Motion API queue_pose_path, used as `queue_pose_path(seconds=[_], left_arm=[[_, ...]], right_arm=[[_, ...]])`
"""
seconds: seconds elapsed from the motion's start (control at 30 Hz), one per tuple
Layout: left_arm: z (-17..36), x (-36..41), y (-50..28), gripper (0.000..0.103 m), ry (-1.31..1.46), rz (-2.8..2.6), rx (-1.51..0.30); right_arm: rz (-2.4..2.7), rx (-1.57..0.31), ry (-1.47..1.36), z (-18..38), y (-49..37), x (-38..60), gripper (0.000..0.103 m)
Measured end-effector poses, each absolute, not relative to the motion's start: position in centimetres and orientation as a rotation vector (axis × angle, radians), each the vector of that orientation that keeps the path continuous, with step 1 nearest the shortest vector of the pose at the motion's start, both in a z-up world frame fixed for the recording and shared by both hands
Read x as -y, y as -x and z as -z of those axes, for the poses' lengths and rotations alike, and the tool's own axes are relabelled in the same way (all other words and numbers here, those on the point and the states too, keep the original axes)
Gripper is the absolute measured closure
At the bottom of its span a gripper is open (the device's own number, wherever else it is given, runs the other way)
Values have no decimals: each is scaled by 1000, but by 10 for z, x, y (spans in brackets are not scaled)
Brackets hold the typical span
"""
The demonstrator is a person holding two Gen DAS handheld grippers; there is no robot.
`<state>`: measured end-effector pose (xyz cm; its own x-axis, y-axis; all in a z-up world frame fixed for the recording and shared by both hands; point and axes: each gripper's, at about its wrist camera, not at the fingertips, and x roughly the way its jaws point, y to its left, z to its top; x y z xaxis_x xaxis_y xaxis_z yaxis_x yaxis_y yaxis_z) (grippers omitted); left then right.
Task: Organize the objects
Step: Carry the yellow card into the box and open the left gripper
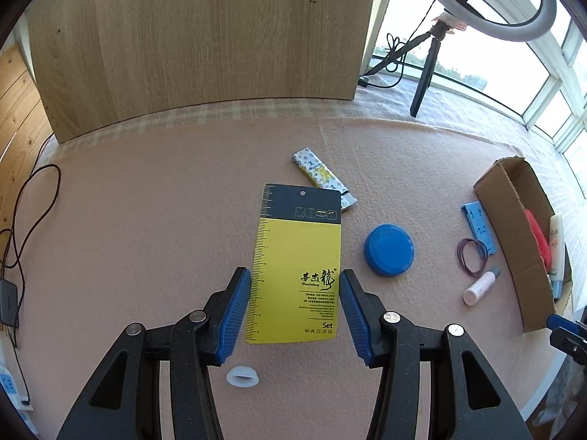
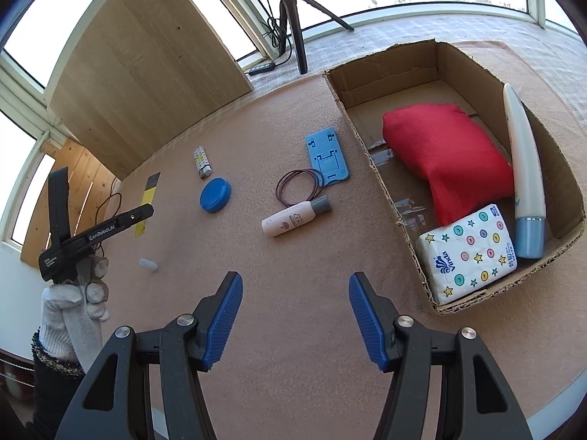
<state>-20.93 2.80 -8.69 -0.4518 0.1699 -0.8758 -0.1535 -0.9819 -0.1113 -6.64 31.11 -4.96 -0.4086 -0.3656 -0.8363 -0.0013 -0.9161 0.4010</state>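
A yellow and black card [image 1: 295,267] lies flat on the pink table cover. My left gripper [image 1: 295,293] is open, one blue pad on each side of the card's lower half, and I cannot tell if they touch it. My right gripper [image 2: 295,308] is open over bare cover with nothing between its fingers. Ahead of it lie a small pale bottle [image 2: 293,218], purple hair ties [image 2: 297,187], a blue stand [image 2: 326,157], a blue lid [image 2: 215,195] and a patterned lighter [image 2: 201,161]. The cardboard box [image 2: 370,139] on the right holds a red pouch [image 2: 447,161], a tissue pack [image 2: 469,253] and a white tube [image 2: 524,168].
A small white cap [image 1: 242,376] lies near my left fingers. A wooden panel [image 1: 201,44] stands at the back, with a ring light on a tripod [image 1: 425,73] to its right. Cables [image 1: 22,220] run along the left edge. A gloved hand [image 2: 73,300] holds the left gripper.
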Motion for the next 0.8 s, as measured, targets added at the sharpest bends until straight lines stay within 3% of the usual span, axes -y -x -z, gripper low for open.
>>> queue_pose_path(seconds=[0.4,0.8], left_arm=[[39,-177,204,49,1314,-2379,-50],[46,-309,211,49,1279,-2255,-95]], right_arm=[[2571,485,-1554,38,43,-371,46],[2713,493,-1599,43,19,-440,45]])
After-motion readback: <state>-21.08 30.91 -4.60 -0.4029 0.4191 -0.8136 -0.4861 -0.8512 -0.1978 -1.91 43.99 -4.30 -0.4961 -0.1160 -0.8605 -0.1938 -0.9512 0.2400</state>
